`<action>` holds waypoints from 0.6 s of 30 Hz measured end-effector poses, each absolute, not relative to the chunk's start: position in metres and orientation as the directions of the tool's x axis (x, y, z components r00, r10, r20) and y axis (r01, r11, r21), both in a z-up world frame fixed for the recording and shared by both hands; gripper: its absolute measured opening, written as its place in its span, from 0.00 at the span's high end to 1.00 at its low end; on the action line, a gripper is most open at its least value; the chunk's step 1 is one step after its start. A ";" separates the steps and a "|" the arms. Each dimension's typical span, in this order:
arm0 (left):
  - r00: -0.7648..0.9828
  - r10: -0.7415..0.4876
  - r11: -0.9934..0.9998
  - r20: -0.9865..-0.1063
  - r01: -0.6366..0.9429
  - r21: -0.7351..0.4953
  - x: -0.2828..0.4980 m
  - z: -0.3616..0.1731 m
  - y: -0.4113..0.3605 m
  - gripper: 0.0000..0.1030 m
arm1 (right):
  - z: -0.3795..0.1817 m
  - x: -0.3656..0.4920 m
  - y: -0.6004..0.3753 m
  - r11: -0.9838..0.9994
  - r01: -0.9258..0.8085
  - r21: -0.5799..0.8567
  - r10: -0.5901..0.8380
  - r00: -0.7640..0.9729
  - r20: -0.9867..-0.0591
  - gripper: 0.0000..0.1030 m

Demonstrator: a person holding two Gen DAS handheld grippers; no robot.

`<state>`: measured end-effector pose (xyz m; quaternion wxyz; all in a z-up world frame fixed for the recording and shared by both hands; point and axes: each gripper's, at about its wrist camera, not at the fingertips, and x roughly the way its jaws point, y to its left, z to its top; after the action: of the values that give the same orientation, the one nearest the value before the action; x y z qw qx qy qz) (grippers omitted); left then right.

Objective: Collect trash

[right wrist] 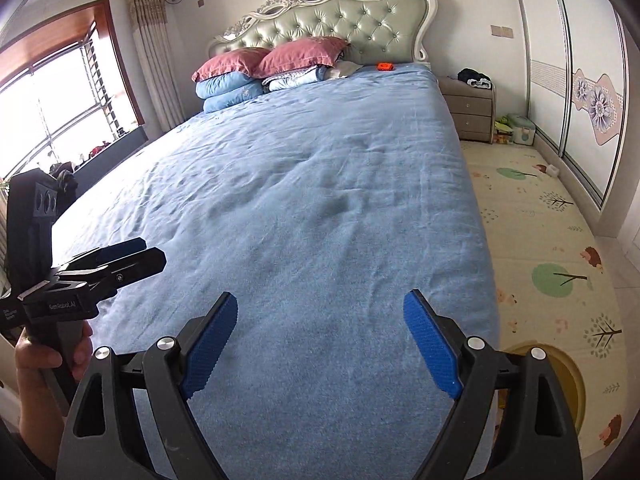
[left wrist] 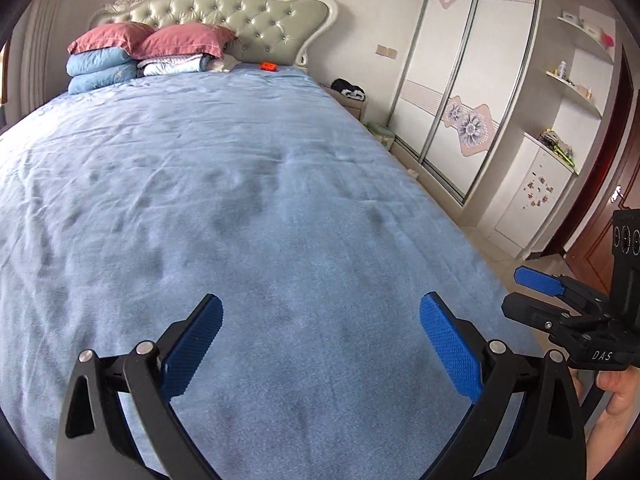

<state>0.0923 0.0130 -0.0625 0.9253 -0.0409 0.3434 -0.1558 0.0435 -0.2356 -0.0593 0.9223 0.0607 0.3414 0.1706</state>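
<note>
- The small orange object at the far end of the bed is too tiny to identify; its shape reads only as a flat, roughly rectangular scrap, with its long axis running left to right along the headboard.
- It lies on the blue bedspread just right of the stacked pillows, near the foot of the headboard, well apart from both grippers.
- The left gripper hovers over the near end of the bed, its blue-padded fingers spread wide, holding nothing.
- The right gripper hangs likewise over the near bed edge, fingers fully splayed and empty.
- The person's hands are cut off at the frame edges.
- A nightstand at the far right carries a dark bundle that is hard to make out.
- A patterned play mat covers the floor on the right.
</note>
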 end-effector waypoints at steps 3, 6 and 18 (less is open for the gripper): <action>0.767 -0.247 0.969 -0.592 0.216 -0.123 0.089 -0.056 0.018 0.04 | -0.058 0.046 -0.229 0.939 -0.261 0.222 0.343 0.733 -0.588 0.20; 0.791 -0.194 0.979 -0.581 0.192 -0.067 0.088 -0.052 0.020 0.04 | -0.055 0.046 -0.220 0.949 -0.247 0.195 0.314 0.767 -0.559 0.20; 0.888 -0.032 0.998 -0.459 0.053 0.031 0.070 -0.039 0.021 0.04 | -0.045 0.040 -0.202 0.975 -0.190 0.116 0.222 0.873 -0.435 0.15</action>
<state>0.0699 0.0208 -0.0385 0.9713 0.0213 0.2357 -0.0219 0.0397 -0.2017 -0.0448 0.9670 0.0348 0.2288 0.1066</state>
